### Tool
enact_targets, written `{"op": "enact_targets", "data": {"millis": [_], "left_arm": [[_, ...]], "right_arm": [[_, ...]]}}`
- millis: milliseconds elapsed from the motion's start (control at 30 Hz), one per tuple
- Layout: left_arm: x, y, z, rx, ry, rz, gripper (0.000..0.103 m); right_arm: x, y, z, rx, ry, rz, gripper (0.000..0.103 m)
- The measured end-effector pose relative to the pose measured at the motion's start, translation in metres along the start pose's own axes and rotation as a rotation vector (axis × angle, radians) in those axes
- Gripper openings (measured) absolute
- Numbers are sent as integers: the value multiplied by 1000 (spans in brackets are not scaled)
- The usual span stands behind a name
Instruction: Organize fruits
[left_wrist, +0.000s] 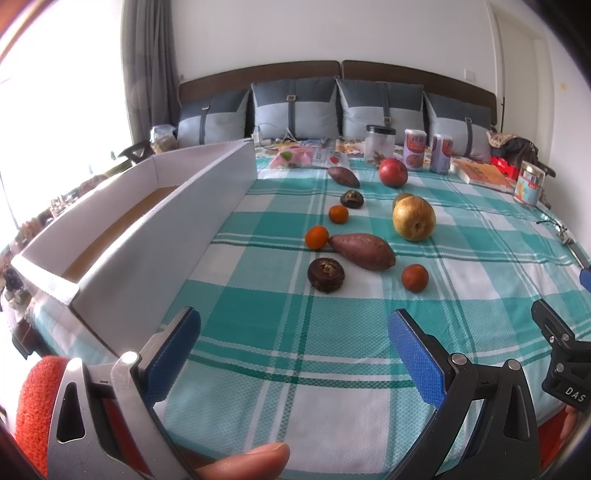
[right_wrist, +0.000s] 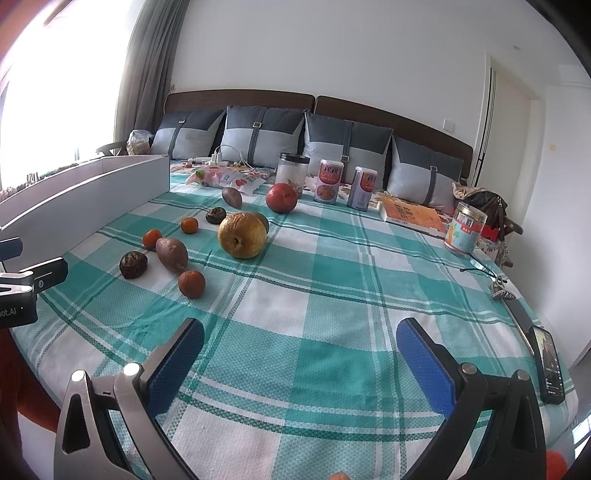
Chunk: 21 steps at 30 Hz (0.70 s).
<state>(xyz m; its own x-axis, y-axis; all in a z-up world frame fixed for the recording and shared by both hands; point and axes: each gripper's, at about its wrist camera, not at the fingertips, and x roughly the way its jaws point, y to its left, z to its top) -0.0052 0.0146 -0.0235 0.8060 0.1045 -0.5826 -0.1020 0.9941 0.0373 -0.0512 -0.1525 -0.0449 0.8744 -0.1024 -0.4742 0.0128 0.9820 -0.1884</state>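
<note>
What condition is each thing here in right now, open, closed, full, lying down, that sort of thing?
Left gripper: open, holding nothing.
Right gripper: open, holding nothing.
White box: open-topped, no fruit visible inside.
Clear jar: upright, black lid on.
Two cans: upright, closed.
Phone: lying flat, screen lit.
Yellow pear: loose on the cloth.
Red apple: loose on the cloth.
</note>
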Motion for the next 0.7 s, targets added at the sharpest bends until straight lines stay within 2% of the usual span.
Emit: {"op": "enact_targets", "data": {"millis": [700], "left_arm": [[3,-2,-4,11,7,7,102]], "right_arm": [[2,2,0,-5,5,3,103]]}}
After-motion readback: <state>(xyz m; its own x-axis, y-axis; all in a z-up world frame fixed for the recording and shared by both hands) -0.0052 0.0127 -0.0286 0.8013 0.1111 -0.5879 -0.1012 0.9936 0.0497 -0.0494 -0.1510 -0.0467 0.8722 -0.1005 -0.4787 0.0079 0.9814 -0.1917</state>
